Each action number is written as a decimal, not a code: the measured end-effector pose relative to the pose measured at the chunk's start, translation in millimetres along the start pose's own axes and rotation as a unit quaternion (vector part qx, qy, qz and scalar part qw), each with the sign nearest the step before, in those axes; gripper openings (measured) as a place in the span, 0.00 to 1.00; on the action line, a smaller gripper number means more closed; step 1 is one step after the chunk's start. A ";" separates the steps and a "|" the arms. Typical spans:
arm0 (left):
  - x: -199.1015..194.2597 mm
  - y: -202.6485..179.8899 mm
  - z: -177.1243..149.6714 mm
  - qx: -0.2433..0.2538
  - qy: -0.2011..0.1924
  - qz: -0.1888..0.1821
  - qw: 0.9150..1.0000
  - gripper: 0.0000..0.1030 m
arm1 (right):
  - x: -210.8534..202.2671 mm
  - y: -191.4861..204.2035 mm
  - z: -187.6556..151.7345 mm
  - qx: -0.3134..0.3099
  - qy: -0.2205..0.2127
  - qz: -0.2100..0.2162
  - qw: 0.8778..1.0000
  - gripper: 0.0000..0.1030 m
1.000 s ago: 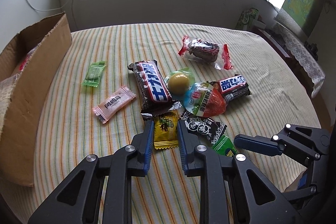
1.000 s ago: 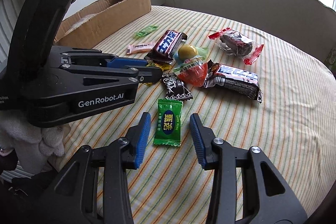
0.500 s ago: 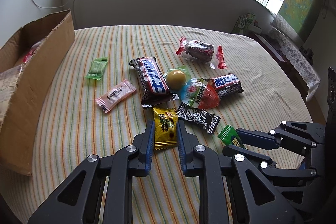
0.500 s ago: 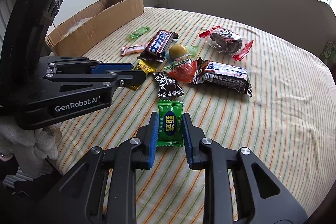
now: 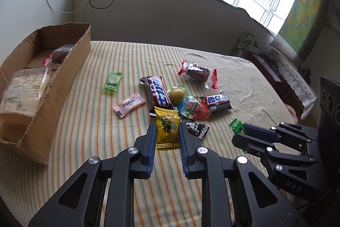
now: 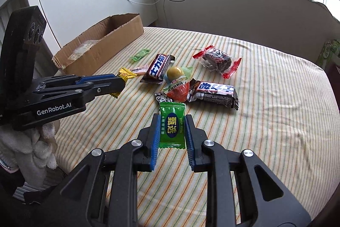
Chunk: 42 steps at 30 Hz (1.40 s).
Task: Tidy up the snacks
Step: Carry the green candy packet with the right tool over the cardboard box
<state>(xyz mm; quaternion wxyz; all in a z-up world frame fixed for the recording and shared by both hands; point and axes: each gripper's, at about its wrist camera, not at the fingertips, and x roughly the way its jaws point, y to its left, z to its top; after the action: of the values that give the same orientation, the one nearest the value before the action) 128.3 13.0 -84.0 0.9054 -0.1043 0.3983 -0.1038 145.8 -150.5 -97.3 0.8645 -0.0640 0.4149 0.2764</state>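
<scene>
A striped cloth (image 5: 244, 82) covers the counter, and a cardboard box (image 5: 63, 86) sits at its left edge, already holding a pale wrapped pack (image 5: 23, 88) and a dark cake in clear wrap (image 5: 59, 55). To the right of the box lies a loose cluster of snacks: two chocolate bars (image 5: 158, 93) (image 6: 214, 90), a second dark cake with red ends (image 5: 198, 73), a yellow ball sweet (image 5: 176, 94), a red-and-green packet (image 5: 196, 109) and a black sweet (image 5: 194, 127). Nearer the box are a pale green sweet (image 5: 112, 80) and a pink sweet (image 5: 128, 104). On the near side of the cluster, the left gripper (image 5: 166, 134) has its jaws clamped on a yellow sweet (image 5: 166, 128), lifted clear of the cloth. Farther from the box, the right gripper (image 6: 171, 131) has its jaws pressed on a green sweet (image 6: 172, 126), also off the cloth.
</scene>
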 end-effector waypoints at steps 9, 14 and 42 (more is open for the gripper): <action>-29.0 16.7 4.5 -0.023 -0.039 0.007 0.999 0.18 | -3.5 10.7 20.5 -0.010 -0.011 0.007 1.000 0.22; -45.9 38.2 6.7 -0.042 -0.061 0.023 0.997 0.18 | -5.8 20.8 41.4 -0.020 -0.024 0.016 0.999 0.22; -89.9 149.5 5.2 -0.116 -0.105 0.090 0.984 0.18 | 69.8 131.2 165.9 -0.115 -0.040 0.075 0.990 0.22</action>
<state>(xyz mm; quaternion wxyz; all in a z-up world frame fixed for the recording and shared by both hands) 88.3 181.0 -58.3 0.9296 -0.1827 0.3180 0.0368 224.4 45.6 -26.9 0.8441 -0.1212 0.3492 0.3884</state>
